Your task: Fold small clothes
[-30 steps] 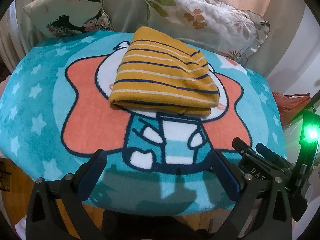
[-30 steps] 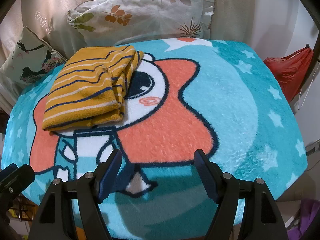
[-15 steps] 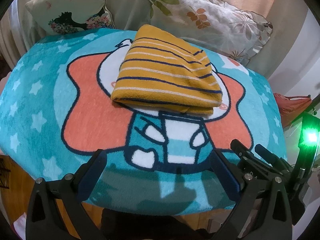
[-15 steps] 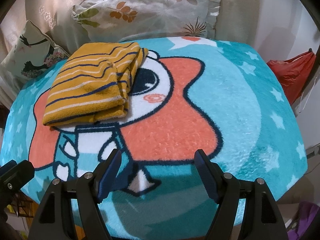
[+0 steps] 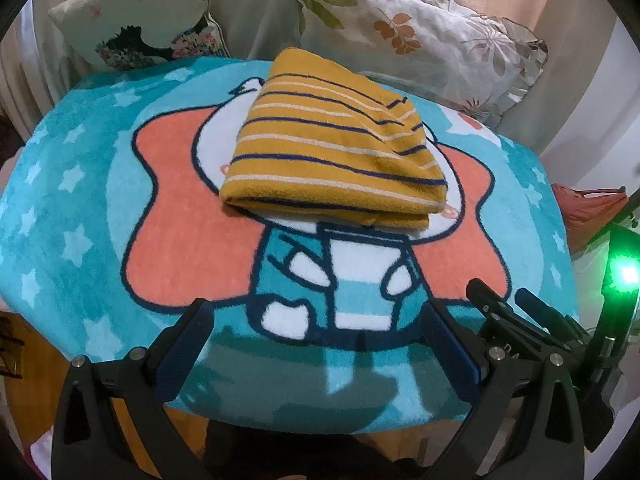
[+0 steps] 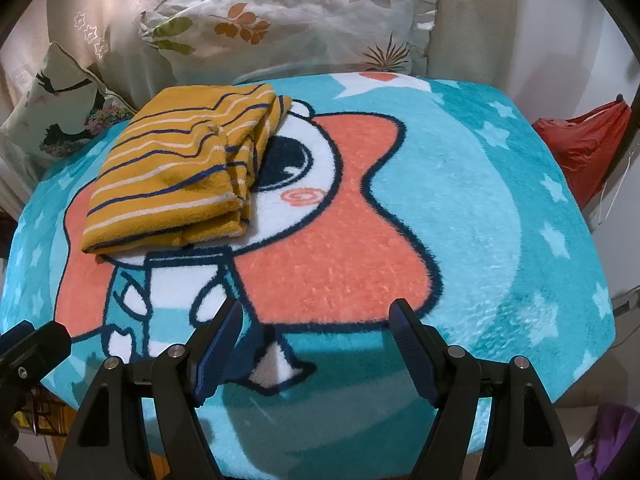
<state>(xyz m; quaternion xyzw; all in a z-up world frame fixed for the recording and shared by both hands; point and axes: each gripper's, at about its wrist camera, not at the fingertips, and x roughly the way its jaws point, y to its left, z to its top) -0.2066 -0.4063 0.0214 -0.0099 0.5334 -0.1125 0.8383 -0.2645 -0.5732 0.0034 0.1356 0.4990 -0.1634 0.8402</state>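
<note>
A mustard-yellow garment with navy and white stripes [image 5: 332, 148] lies folded into a compact stack on the teal cartoon blanket [image 5: 72, 208]. It also shows in the right wrist view [image 6: 180, 172], at the left, with its layered edges facing right. My left gripper [image 5: 316, 320] is open and empty, above the blanket's near edge, well short of the garment. My right gripper [image 6: 318, 320] is open and empty over the blanket's front, to the right of the garment.
A leaf-print pillow [image 5: 420, 44] and a bird-print cushion [image 5: 136, 24] lean at the back. A red bag [image 6: 580, 148] sits off the right side. The other gripper's body [image 5: 520, 320] shows at the right, with a green light [image 5: 626, 274].
Both grippers have shifted slightly, so the garment sits a little lower and nearer in each view. The garment itself has not moved; both grippers stay open.
</note>
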